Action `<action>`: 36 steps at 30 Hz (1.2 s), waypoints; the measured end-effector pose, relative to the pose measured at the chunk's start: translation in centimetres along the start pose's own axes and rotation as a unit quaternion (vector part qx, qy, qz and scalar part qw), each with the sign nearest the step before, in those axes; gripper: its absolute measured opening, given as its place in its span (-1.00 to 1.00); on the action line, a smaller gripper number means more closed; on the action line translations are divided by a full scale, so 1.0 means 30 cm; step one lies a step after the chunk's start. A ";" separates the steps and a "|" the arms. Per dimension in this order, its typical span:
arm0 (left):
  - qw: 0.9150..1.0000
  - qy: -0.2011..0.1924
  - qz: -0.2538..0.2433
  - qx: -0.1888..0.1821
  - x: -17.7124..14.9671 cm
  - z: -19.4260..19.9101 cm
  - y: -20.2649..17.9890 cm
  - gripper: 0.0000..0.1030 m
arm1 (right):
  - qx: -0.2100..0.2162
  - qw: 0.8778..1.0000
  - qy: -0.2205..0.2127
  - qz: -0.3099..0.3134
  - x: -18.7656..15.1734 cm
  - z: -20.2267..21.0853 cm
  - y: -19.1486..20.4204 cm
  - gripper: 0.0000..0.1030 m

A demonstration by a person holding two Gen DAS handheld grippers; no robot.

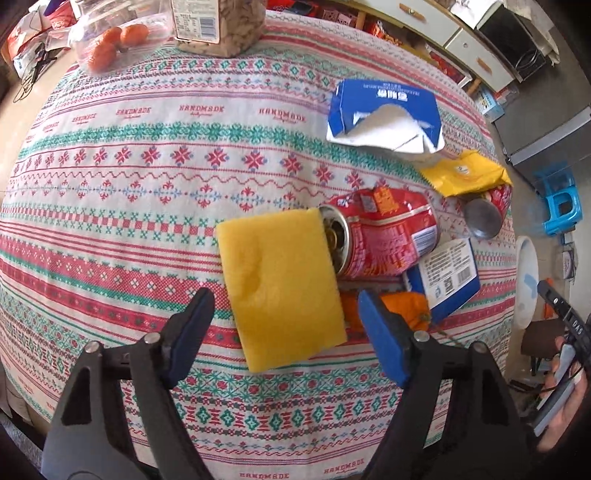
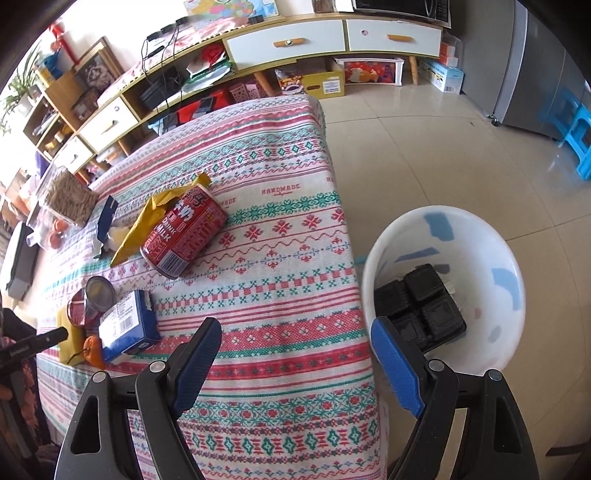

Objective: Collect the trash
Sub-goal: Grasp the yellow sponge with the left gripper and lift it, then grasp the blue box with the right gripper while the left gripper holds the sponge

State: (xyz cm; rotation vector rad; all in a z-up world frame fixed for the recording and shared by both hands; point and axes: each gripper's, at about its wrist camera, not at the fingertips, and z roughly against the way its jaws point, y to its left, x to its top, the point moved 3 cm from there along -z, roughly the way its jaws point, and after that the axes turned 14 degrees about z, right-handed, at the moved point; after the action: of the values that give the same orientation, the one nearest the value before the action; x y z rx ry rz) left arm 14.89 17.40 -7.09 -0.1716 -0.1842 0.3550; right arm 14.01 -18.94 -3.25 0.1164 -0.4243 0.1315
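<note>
- Left wrist view: blue-padded fingers of the left gripper stand apart above the patterned tablecloth, and a yellow sponge lies flat on the cloth between them, with neither pad pressing on it.
- Just beyond the sponge lies a dented red can on its side, its open end touching the sponge's far edge.
- Right of that can sit a small blue box and an orange peel; further off lie a yellow wrapper, a second red can and a torn blue carton.
- This view alone shows the clear container of tangerines and the jar of nuts at the table's far edge.
- Right wrist view: the right gripper hangs empty with its fingers spread, over the table's edge.
- Only here does the white bin show in full, standing on the tiled floor just beside the table, with a black plastic tray inside.
- The same cans, wrapper and blue box lie to the left on the cloth; the sponge is mostly hidden.
</note>
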 end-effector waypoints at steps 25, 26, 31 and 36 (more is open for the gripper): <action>0.997 -0.056 -0.025 -0.050 -0.077 0.152 0.114 0.09 | 0.062 0.992 0.020 0.111 0.041 -0.105 0.440 0.65; 0.997 -0.057 -0.023 -0.050 -0.077 0.155 0.118 0.09 | 0.062 0.991 0.021 0.118 0.043 -0.113 0.459 0.67; 0.997 -0.055 -0.013 -0.058 -0.081 0.169 0.167 0.09 | 0.064 0.987 0.031 0.141 0.050 -0.165 0.548 0.75; 0.997 -0.051 -0.005 -0.063 -0.075 0.164 0.194 0.09 | 0.071 0.988 0.042 0.129 0.076 -0.229 0.602 0.76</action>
State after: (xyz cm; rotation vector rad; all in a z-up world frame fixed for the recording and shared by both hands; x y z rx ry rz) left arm 9.89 22.63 -3.81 -0.2782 -0.3078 0.3430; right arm 16.10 0.03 -6.97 0.1951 -0.3440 0.4213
